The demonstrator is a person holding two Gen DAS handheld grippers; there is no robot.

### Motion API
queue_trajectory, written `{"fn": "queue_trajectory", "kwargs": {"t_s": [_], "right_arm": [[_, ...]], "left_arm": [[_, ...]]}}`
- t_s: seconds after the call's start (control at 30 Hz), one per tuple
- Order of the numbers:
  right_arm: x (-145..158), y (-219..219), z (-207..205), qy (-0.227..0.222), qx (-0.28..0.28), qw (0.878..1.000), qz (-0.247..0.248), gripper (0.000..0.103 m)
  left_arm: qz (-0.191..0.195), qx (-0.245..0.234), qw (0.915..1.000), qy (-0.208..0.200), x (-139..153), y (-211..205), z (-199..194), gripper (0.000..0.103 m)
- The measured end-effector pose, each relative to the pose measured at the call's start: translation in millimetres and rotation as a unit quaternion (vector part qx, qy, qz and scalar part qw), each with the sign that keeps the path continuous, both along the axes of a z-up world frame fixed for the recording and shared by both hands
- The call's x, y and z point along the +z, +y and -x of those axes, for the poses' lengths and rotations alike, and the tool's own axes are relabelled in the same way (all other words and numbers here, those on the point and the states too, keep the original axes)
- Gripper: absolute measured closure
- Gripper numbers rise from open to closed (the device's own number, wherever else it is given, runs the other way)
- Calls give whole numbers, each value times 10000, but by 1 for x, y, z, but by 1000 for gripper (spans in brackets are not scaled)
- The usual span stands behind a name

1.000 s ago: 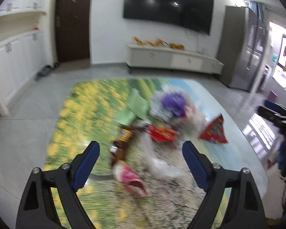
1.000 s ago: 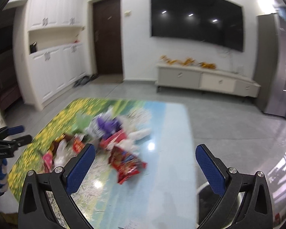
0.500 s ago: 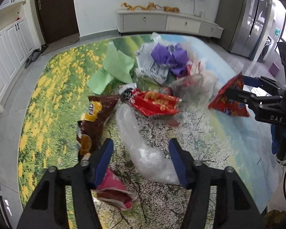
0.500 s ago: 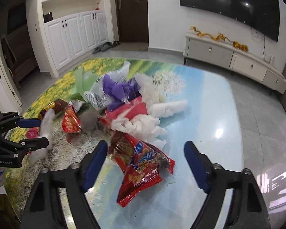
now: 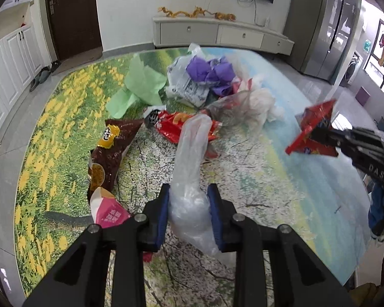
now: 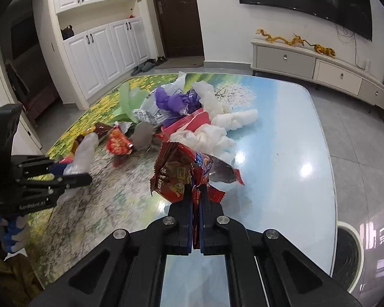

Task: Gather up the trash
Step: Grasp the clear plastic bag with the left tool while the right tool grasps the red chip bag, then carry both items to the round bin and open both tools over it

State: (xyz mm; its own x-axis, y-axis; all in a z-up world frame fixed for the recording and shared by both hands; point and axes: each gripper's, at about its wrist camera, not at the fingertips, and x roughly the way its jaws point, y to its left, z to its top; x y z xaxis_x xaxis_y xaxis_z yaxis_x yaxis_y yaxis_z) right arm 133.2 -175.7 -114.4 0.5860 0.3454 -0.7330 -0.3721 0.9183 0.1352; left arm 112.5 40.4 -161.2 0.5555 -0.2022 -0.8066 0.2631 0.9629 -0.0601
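Observation:
A pile of trash lies on the landscape-print table [image 5: 268, 179]. My left gripper [image 5: 189, 188] is closing its jaws on a long clear plastic bag [image 5: 190, 148], and the blue pads press its lower end. The same bag [image 6: 85, 151] rises from that gripper in the right wrist view. My right gripper [image 6: 197, 189] is shut on the bottom edge of a red snack bag [image 6: 176, 171], which stands crumpled above the jaws. In the left wrist view that red bag [image 5: 315, 125] hangs at the right, off the table.
A brown chip bag [image 5: 112, 151], a pink packet [image 5: 110, 212], a red wrapper [image 5: 176, 125], green paper [image 5: 140, 84], purple paper [image 5: 212, 71] and white tissues [image 6: 217, 133] stay on the table. A dark round container [image 6: 348, 250] stands on the floor by the table's right edge.
Both grippers came down toward the table and shut their jaws. The left one closed around the clear plastic bag, the right one on the red snack bag.

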Motion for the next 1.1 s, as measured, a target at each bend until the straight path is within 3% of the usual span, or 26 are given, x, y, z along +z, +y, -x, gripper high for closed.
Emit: {"fn": "queue_trajectory", "kwargs": {"t_s": [0.33,0.6,0.87,1.1], "right_arm": [[43,-28,61,-489,-442,9975,-256,100],[59,-101,102,-804,-1341,9871,-355,100],[21,-217,111,-508,-2678,9603,-589,100],[-36,-283,86,55,-3253,9425,-764,98]], "left_arm": [[108,-86,9985,-526,42,-5,36,76],[279,-610,9960,-594,69,-47,47,76],[241,-1704,9836,-536,95,-164,21,76],[174,-2433,9698,-32,66,-289,-26,75]]}}
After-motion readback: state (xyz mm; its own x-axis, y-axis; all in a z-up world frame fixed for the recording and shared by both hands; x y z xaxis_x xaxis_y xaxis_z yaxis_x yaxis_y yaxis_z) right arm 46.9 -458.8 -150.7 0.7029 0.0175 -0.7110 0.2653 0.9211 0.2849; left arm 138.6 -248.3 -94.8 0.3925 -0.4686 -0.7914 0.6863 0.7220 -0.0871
